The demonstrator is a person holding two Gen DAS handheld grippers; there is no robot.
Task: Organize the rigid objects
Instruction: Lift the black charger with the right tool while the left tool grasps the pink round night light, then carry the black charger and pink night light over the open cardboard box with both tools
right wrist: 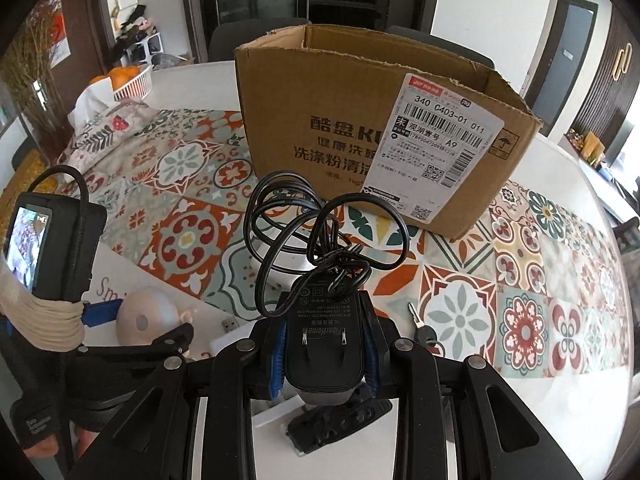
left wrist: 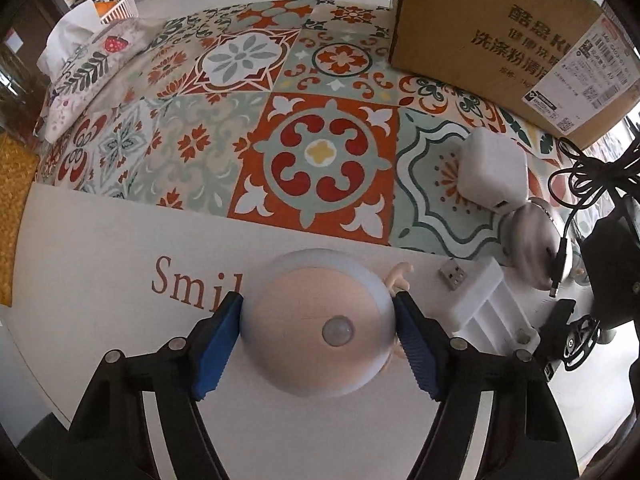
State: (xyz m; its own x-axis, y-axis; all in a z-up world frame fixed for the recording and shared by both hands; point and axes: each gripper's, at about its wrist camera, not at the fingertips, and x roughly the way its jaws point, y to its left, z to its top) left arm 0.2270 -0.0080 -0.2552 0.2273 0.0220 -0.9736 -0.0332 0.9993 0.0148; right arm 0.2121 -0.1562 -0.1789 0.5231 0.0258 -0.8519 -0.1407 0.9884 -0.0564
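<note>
My left gripper (left wrist: 318, 320) is shut on a round white sensor night light (left wrist: 316, 320) just above the white table; the light also shows in the right wrist view (right wrist: 146, 320). My right gripper (right wrist: 324, 356) is shut on a black power adapter (right wrist: 324, 340) with its coiled black cable (right wrist: 316, 232) hanging forward. An open cardboard box (right wrist: 372, 136) stands on the patterned mat (right wrist: 192, 232) straight ahead; it is at the top right in the left wrist view (left wrist: 492, 28).
A white charger cube (left wrist: 492, 172), a round metal object (left wrist: 536, 240), a white plastic piece (left wrist: 492, 300) and a small USB plug (left wrist: 454, 274) lie at the right. A key (right wrist: 422, 328) lies by my right gripper. A tissue pouch (left wrist: 84, 68) and fruit basket (right wrist: 128, 80) sit far left.
</note>
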